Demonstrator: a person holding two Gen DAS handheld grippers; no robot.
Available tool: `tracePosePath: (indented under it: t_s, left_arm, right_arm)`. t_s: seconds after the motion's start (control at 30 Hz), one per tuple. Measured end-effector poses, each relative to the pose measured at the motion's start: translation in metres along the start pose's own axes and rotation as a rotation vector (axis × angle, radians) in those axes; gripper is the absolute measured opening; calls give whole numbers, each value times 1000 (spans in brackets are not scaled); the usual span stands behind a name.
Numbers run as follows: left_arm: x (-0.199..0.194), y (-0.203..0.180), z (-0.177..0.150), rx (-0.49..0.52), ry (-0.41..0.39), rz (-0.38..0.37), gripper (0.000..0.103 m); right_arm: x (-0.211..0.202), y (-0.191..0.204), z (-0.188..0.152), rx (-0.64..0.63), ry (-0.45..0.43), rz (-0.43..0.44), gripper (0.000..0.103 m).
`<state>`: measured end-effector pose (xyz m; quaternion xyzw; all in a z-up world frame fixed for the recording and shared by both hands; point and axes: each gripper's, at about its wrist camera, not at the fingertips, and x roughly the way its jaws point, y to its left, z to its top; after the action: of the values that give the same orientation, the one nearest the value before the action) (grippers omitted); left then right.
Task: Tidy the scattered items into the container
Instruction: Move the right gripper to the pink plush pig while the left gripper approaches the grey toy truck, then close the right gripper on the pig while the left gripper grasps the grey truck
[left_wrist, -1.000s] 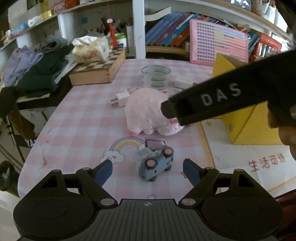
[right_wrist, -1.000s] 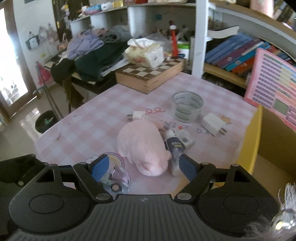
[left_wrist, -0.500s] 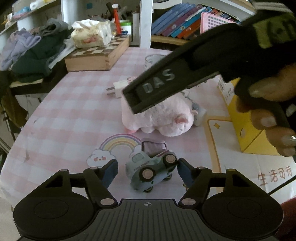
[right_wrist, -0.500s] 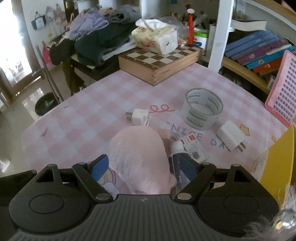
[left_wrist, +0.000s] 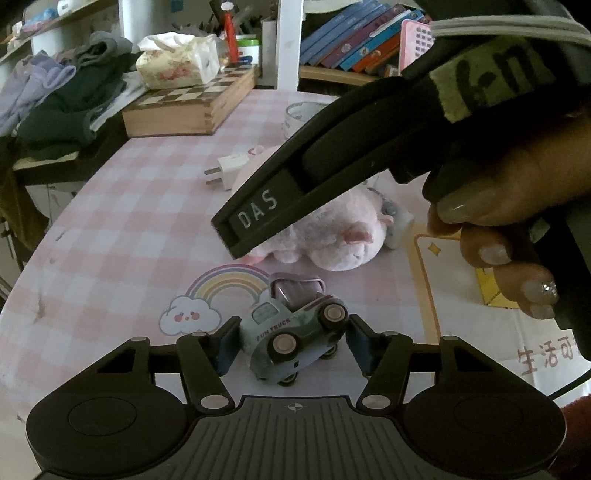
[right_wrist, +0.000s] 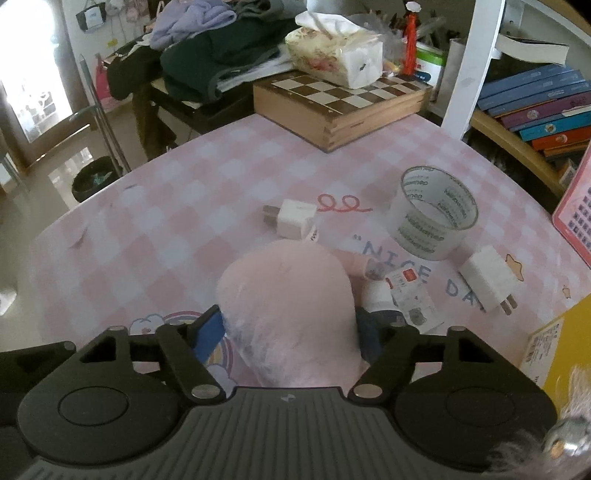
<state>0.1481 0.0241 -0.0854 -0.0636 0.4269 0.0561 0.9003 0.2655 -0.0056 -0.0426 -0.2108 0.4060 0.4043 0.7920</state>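
A small blue-grey toy truck (left_wrist: 291, 339) stands on the pink checked table, between the fingers of my left gripper (left_wrist: 293, 343). Its jaws are closing, and both blue pads touch the truck's ends. Just behind the truck lies a pink plush toy (left_wrist: 332, 229). My right gripper (right_wrist: 290, 332) is down over the plush toy (right_wrist: 288, 295), jaws closing, with the pads against its sides. The right tool's black body (left_wrist: 332, 147) and the hand (left_wrist: 498, 221) holding it cross the left wrist view. The yellow container (right_wrist: 569, 332) stands at the right.
On the table lie a clear tape roll (right_wrist: 432, 210), two white plug adapters (right_wrist: 295, 218) (right_wrist: 487, 280) and a small labelled bottle (right_wrist: 406, 295). A chessboard box (right_wrist: 340, 103) with a tissue pack (right_wrist: 336, 55) sits at the back. Piled clothes (right_wrist: 221, 55) lie left, a bookshelf right.
Both grippers' jaws have narrowed. The left gripper came in around the toy truck. The right gripper came forward and down over the plush toy, which now fills the gap between its fingers.
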Motion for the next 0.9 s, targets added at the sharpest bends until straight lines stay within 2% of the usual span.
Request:
tracePosePath:
  t_s: [0.1, 0.53, 0.9]
  left_arm:
    - [-4, 2, 1, -8, 4, 12, 60]
    - [-36, 14, 5, -38, -49, 11, 60]
    - [-65, 17, 3, -1, -106, -28, 60]
  right_arm:
    - [-5, -2, 0, 13, -10, 10, 62]
    - [-54, 1, -4, 113, -113, 18, 60]
    - [-109, 0, -24, 225, -194, -34, 61]
